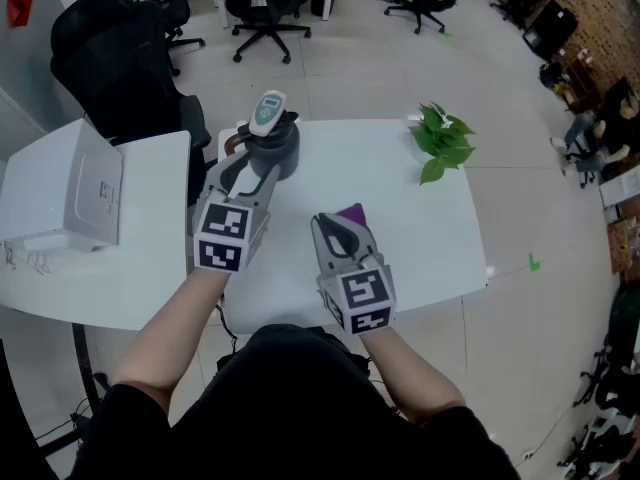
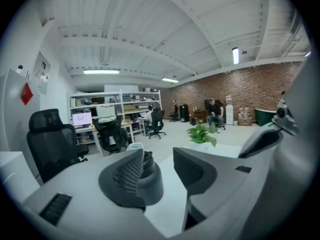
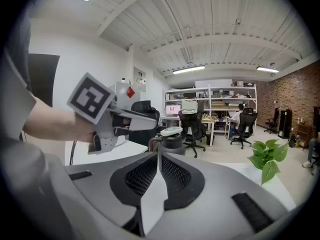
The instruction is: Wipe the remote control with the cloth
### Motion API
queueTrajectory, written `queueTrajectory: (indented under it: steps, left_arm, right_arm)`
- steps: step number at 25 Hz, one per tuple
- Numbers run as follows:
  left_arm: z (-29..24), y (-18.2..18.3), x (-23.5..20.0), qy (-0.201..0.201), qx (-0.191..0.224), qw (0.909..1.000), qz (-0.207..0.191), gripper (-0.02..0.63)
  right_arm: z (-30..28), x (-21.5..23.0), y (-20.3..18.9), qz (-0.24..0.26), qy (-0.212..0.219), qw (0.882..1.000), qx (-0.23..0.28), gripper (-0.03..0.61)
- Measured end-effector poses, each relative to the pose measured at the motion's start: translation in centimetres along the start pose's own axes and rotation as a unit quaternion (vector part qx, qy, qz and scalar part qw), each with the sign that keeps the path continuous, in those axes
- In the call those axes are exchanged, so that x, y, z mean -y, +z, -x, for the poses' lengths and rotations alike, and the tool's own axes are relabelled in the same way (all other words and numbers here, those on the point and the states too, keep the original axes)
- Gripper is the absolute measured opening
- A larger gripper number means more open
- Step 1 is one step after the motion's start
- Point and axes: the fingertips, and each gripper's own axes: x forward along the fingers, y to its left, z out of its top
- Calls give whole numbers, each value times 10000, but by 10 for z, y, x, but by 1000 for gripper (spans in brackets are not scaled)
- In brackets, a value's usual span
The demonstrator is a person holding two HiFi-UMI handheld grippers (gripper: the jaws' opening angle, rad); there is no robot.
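My right tongs (image 3: 159, 159) are pinched almost shut. The head view shows a tuft of the purple cloth (image 1: 352, 213) poking out past their tips, so I judge that they are holding it. My left tongs (image 2: 157, 159) stand about half open. The dark grey holder (image 2: 146, 178) sits between their jaws, close against the left pad and clear of the right one, so nothing is clamped there.

The remote control (image 1: 268, 110) stands upright in that holder with its long axis vertical. Its pale top rises above the holder's rim. Seen from the holder, my left tongs are right at its near side with their jaws on either side of it. My right tongs hover over the table (image 1: 420, 238), nearer to me than the holder and off to its right. A stretch of bare tabletop lies between them and the holder.

The left hand is therefore the nearer one and is well placed to steady the holder. The cloth has to travel away from me and leftward to reach the remote control. Because the remote control stands on end, I expect the wiping strokes to run up and down its exposed face, not across it.
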Motion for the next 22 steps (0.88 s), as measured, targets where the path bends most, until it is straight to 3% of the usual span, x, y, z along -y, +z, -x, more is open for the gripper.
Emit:
queueTrajectory:
  steps: [2, 7, 11, 20, 22]
  left_arm:
    - [-26, 4, -19, 205, -143, 9996, 108, 246]
    - [-89, -2, -50, 470, -684, 9960, 333, 312]
    - [-123, -19, -58, 439, -1070, 9913, 635, 314]
    - [-148, -38, -73, 628, -1538, 9821, 886, 311]
    - [-149, -37, -70, 582, -1533, 9827, 862, 254]
  right_arm:
    - [-2, 6, -7, -72, 36, 9999, -100, 49]
    - [-5, 30, -28, -129, 39, 9995, -281, 49]
    - [-8, 49, -38, -184, 67, 9991, -383, 49]
    - [-16, 78, -46, -346, 62, 9985, -424, 49]
    - [-18, 80, -49, -368, 76, 9983, -440, 49]
